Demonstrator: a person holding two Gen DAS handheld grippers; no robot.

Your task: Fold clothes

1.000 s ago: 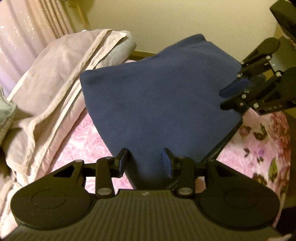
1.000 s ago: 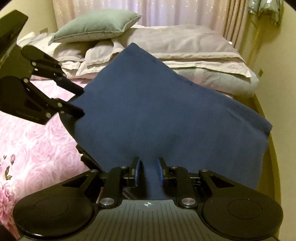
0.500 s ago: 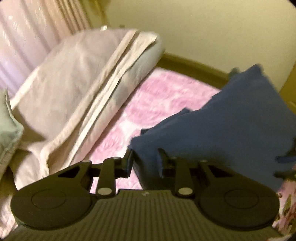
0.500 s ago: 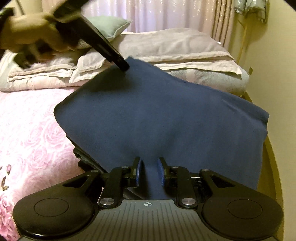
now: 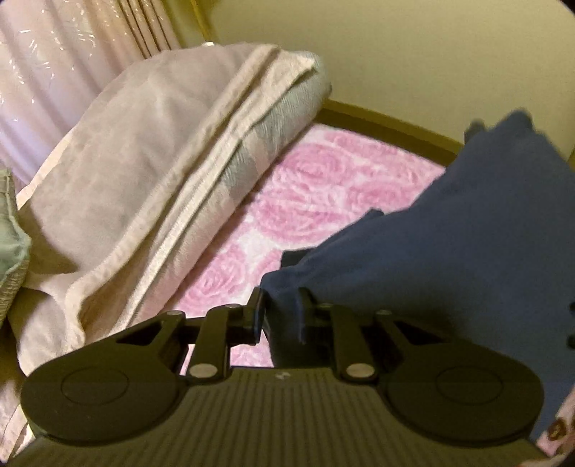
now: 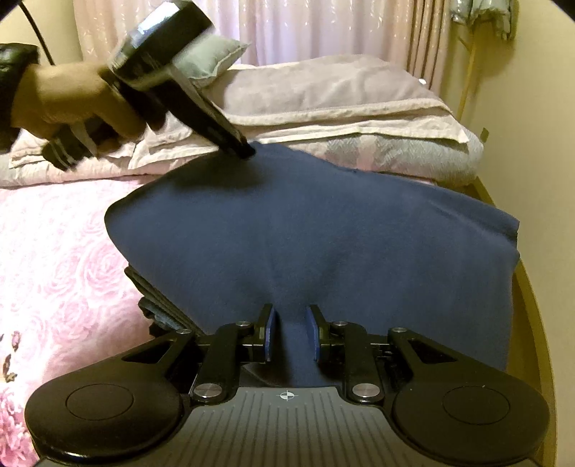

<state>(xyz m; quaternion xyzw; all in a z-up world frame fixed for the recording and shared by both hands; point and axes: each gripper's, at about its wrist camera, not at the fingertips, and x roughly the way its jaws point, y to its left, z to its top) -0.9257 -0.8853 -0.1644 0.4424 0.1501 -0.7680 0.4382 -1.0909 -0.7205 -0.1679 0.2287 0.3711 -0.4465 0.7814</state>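
Both grippers pinch the navy garment (image 6: 323, 230) over the pink floral bedspread (image 5: 323, 186).
Left gripper (image 5: 278, 316) has carried its corner far since a second ago; right gripper (image 6: 290, 332) stays clamped near.

A folded garment (image 6: 323, 233) lies on a bedspread (image 6: 54, 251), toward the bed's right edge. Behind it, folded blankets (image 6: 341, 118) are stacked across the head of the bed, with a pillow (image 6: 212, 59) on top at the left. Curtains (image 6: 323, 28) hang behind the stack. The right gripper (image 6: 290, 332) holds the garment's near edge; the left gripper (image 6: 242, 147) holds its far corner.
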